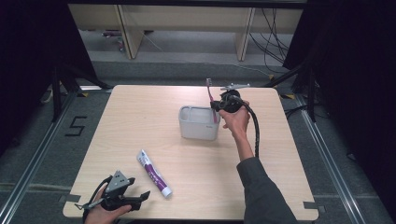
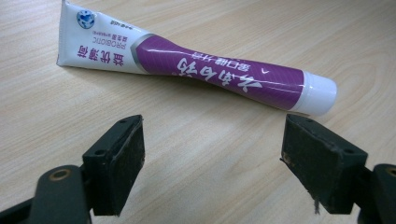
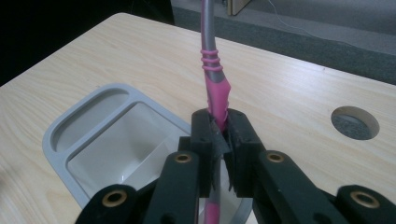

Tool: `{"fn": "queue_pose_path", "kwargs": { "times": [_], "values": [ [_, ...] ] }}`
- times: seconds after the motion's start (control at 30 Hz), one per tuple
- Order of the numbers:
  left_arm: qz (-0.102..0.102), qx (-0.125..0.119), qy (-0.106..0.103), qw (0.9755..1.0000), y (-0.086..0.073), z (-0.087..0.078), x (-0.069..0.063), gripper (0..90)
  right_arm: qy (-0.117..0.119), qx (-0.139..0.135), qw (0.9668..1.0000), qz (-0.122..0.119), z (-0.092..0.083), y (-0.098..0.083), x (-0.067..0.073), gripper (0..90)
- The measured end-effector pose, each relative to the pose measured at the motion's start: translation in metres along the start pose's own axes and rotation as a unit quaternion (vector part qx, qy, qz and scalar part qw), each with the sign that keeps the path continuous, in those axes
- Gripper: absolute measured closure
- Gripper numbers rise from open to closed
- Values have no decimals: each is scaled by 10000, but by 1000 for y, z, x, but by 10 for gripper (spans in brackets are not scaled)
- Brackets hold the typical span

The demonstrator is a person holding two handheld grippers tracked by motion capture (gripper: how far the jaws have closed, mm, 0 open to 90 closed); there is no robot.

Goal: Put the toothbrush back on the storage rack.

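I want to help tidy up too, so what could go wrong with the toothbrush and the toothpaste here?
The right gripper pinches the toothbrush upright over the grey holder, gripping just a short stretch of handle. It could twist or slip and miss the opening. The holder is light-looking, so a bump might tip or slide it. The left gripper sits open near the toothpaste tube, which lies close to the table edge and might get nudged off.

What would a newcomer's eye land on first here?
The pink toothbrush, upright, clamped in the right claw over the grey holder at the table's middle. Next, the purple-and-white toothpaste lying flat near the front edge, just ahead of the open left claw, which does not touch it.
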State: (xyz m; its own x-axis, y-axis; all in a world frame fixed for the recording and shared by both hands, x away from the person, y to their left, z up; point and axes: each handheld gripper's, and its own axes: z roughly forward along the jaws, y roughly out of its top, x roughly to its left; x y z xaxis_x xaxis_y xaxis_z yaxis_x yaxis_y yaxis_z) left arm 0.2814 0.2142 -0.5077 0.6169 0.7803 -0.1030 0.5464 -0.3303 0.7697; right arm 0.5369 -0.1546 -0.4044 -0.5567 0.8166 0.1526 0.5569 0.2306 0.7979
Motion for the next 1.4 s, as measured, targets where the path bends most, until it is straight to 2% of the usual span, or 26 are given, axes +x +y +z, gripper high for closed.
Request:
{"fn": "queue_pose_path", "kwargs": {
  "times": [0.1,0.13,0.17,0.2,0.23,0.3,0.33,0.37,0.4,0.53,0.57,0.6,0.63,0.67,0.73,0.83,0.87,0.93,0.97,1.0,1.03,1.07,1.1,1.2,1.23,1.4],
  "values": [
    [-70,-62,-6,10000,0,1,-1,211,16,-33,10000,41,1,-3,-1,829],
    [-116,-103,-9,9999,0,1,-2,211,27,-60,9999,-111,3,-4,-4,827],
    [-116,-103,-9,9999,0,1,-2,211,27,-60,9999,-111,3,-4,-4,827],
    [-113,-104,-6,9999,0,1,-2,211,21,-10,9999,123,3,-7,-3,826],
    [1,4,-1,10000,0,0,0,211,18,-41,10000,-43,3,-8,-6,826],
    [-11,9,-7,10000,0,0,0,211,36,-43,9998,166,2,-10,-4,822],
    [-11,9,-7,10000,0,0,0,211,36,-43,9998,166,2,-10,-4,822],
    [-131,-106,-5,9999,0,2,-2,211,16,-93,9999,113,1,-10,-8,812],
    [8,17,3,10000,0,0,0,211,24,-88,9999,146,1,-10,-7,804],
    [-93,-70,-1,9999,0,1,-2,211,51,-109,9998,156,0,-11,-8,782],
    [11,17,4,10000,0,0,0,211,48,-117,9998,179,-1,-10,-7,759],
    [11,17,4,10000,0,0,0,211,48,-117,9998,179,-1,-10,-7,759],
    [-4,0,6,10000,0,0,0,211,13,-173,9998,107,-2,-9,-7,717],
    [-120,-105,-3,9999,0,2,-2,211,66,-200,9996,168,-2,-9,-7,700],
    [-118,-103,-4,9999,0,2,-2,211,15,-221,9996,173,-4,-9,-6,643],
    [-118,-103,-4,9999,0,2,-2,211,7,-249,9996,163,-8,-8,-7,568],
    [-1,3,5,10000,0,0,0,211,-90,-269,9995,143,-11,-8,-7,545],
    [0,6,8,10000,0,0,0,211,-57,-300,9992,257,-12,-8,-6,529],
    [-114,-95,2,9999,0,2,-2,211,-74,-316,9993,187,-17,-8,-7,501],
    [-108,-98,6,9999,0,2,-2,211,-73,-316,9993,177,-19,-8,-7,495],
    [-109,-98,6,9999,0,2,-2,211,-71,-307,9989,346,-22,-9,-4,482],
    [-109,-85,4,9999,0,2,-2,211,-94,-335,9992,201,-24,-10,-7,472],
    [-9,14,1,10000,0,0,0,211,-116,-333,9992,184,-27,-10,-6,466],
    [-4,20,9,10000,0,0,-1,211,-99,-293,9993,229,-33,-12,-5,454],
    [-13,14,17,10000,0,1,-1,211,-145,-325,9993,82,-34,-13,-7,450],
    [-21,15,19,10000,0,1,0,211,-153,-292,9994,88,-49,-21,-5,435]
  ]
}}
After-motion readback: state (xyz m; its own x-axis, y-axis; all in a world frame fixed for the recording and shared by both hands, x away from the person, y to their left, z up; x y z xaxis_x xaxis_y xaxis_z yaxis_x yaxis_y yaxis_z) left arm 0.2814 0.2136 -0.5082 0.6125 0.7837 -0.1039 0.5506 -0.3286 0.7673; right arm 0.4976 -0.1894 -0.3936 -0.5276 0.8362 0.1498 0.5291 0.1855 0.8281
